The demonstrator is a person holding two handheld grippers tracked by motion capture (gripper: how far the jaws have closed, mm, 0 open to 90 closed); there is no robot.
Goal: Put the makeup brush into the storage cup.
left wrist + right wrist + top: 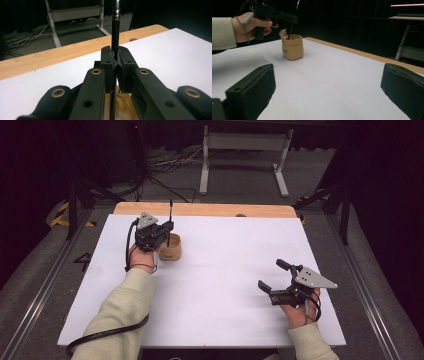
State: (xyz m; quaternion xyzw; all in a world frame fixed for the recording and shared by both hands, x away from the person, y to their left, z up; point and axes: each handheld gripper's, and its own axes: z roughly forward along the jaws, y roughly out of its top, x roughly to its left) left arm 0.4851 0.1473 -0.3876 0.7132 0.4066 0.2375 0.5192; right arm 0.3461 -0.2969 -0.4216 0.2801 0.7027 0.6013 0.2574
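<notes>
The left claw (169,229) is clamped on a thin black stick (115,37), maybe a pen or a brush handle, and the stick stands nearly upright with its lower end down inside a small tan cup (292,47). The cup sits toward the far left of the white tabletop (225,270), just under the left hand (142,255). From the left gripper view the jaws pinch the stick partway up its shaft, with a silvery band higher up on it.

Over on the near right, the right claw (270,277) rests wide open, holding nothing, well apart from the cup.

That stick looks light and stiff, smooth too, so it could slide or swivel between the pads; a firm pinch on the shaft, as now, seems the right hold. The cup looks like pottery: small, probably easy to tip and likely to chip if knocked. Best taken around its body, not by the rim.
</notes>
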